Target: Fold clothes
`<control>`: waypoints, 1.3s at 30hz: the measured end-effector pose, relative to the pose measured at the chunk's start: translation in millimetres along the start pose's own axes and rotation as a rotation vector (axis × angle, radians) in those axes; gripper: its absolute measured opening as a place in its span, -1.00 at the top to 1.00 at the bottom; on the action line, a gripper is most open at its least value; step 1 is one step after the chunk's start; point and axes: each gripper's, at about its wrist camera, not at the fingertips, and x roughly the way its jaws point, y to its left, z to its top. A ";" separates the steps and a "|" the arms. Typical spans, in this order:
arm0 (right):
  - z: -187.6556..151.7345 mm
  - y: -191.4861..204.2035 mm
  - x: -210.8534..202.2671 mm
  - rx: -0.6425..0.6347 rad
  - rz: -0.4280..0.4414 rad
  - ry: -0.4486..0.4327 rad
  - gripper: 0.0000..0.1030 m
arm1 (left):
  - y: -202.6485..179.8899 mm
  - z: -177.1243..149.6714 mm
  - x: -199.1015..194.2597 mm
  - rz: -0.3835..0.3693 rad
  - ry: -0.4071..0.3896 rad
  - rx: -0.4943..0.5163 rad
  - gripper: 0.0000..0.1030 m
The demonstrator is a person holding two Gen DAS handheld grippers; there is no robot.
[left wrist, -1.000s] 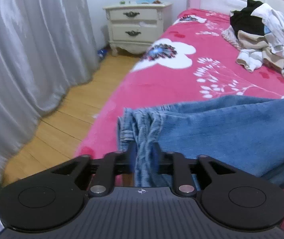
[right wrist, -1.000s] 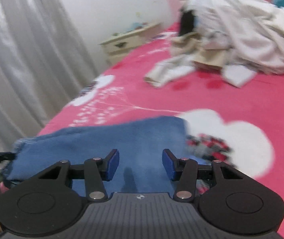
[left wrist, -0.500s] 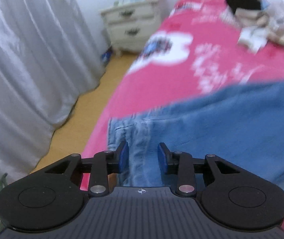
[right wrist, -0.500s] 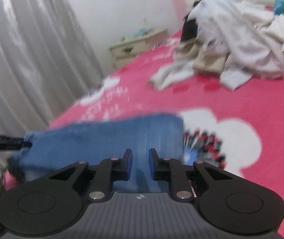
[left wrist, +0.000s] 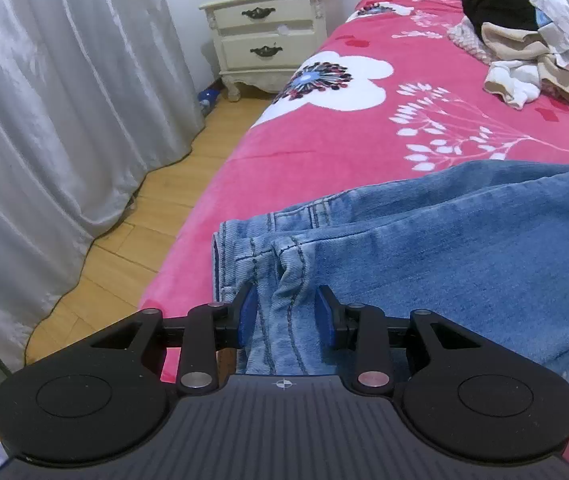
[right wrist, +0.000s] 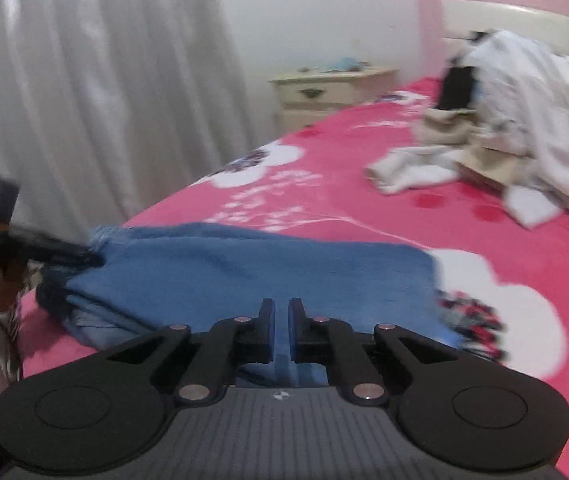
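1. Since a second ago my left gripper has let go of the jeans; its fingers now stand spread, with the bunched waistband loose between the blue pads; my right gripper, spread wide then, has drawn nearly shut.
2. Only a slim gap remains between my right fingers; whether they pinch denim I cannot tell, for the view is blurred.
3. The jeans lie folded on the pink bedspread, running from 6 toward 3 o'clock in the left wrist view.
4. A clothes pile sits at 1 o'clock; a nightstand at 12; a grey curtain at 10.
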 end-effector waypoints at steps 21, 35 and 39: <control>26.7 -49.9 86.2 0.082 -0.164 0.100 0.86 | 3.5 -2.3 2.1 -0.026 -0.014 0.026 0.33; 8.4 -185.2 50.3 0.685 -0.052 -0.030 0.11 | 3.1 -3.8 4.0 -0.023 -0.025 0.042 0.32; -15.5 -204.3 61.2 0.771 0.095 0.074 0.11 | 1.7 -3.7 4.2 -0.020 -0.030 0.046 0.32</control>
